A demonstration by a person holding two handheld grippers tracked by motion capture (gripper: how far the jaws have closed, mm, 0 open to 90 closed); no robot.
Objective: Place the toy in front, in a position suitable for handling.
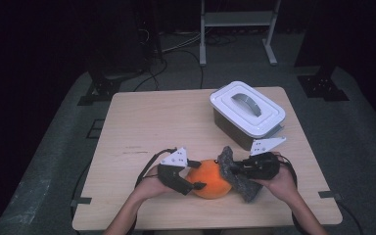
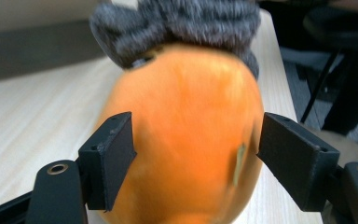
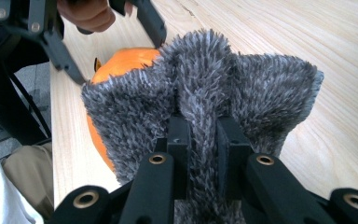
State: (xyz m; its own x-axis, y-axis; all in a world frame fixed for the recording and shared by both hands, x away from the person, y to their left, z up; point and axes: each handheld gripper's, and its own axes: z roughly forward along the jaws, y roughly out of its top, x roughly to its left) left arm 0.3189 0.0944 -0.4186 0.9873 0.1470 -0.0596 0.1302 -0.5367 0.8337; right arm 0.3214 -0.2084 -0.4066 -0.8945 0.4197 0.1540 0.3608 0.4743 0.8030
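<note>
Our left tongs (image 1: 192, 175) sit loosely around the orange fruit (image 1: 209, 178) at six o'clock on the tabletop (image 1: 147, 122), steadying it, pads apart from it. Our right tongs (image 1: 231, 169) pinch the grey cloth (image 1: 239, 177) tight, wiping its three o'clock side

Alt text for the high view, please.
On a pale wooden table, the right gripper presses a grey fluffy cloth against a round orange fruit flanked by the left gripper. A white-lidded container stands behind.

A light wooden table (image 1: 142, 127) stands on grey carpet (image 1: 49, 161) in a dark room; beyond it, a pale metal frame (image 1: 237, 19) and what may be cables (image 1: 176, 46).
</note>
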